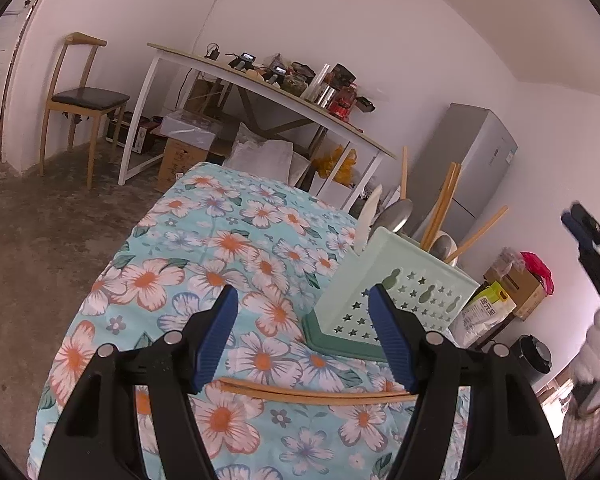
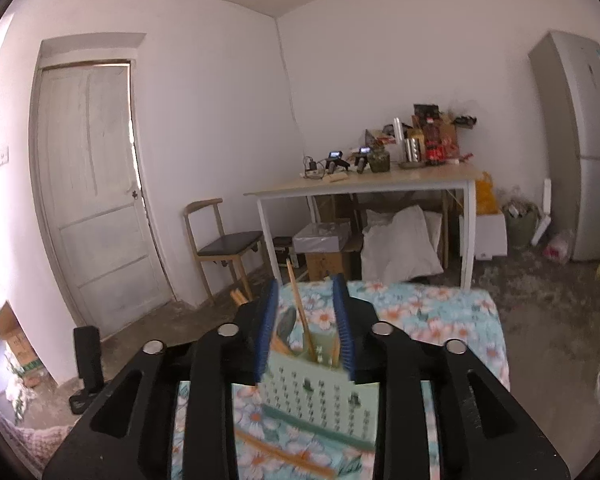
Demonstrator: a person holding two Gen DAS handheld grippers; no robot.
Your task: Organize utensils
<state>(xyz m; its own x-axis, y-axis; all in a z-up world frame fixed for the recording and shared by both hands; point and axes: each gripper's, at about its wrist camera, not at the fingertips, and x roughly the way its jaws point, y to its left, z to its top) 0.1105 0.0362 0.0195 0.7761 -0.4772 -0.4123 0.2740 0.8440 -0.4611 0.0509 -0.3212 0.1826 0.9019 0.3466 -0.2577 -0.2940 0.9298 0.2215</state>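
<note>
the left gripper (image 1: pixel 304 336) hangs low over the bench (image 1: pixel 204 240), which is covered in a pale blue cloth printed with white and orange flowers. its blue fingers (image 1: pixel 216 336) are spread wide and hold nothing. a pair of wooden chopsticks (image 1: pixel 316 394) lies flat on the cloth just under them, running crosswise from one finger to the other; the fingers do not pinch it, though whether the tips touch it is hard to tell.

just beyond the left gripper's right finger stands the mint green utensil holder (image 1: pixel 396 280), a perforated box with star-shaped cutouts on a darker green tray (image 1: pixel 320 340). more chopsticks (image 1: pixel 440 204), a white utensil (image 1: pixel 370 216) and metal spoons (image 1: pixel 398 214) stick up out of it, leaning at different angles.

the right gripper (image 2: pixel 306 334) is above and in front of the holder (image 2: pixel 316 396), seen blurred at the right edge of the left wrist view with a white-gloved hand (image 1: pixel 598 344) behind it. its fingers (image 2: pixel 266 328) stand partly apart, with a chopstick (image 2: pixel 300 308) rising out of the holder in the gap between them; neither pad presses on it. a spoon bowl (image 2: pixel 286 324) shows in the holder beside it. the loose pair on the cloth (image 2: pixel 284 456) lies in front of the holder.

behind the bench are a white-legged table (image 2: pixel 364 186) crowded with items, a wooden chair (image 2: pixel 224 244), a grey fridge (image 2: pixel 580 140) and a white door (image 2: pixel 92 184).
</note>
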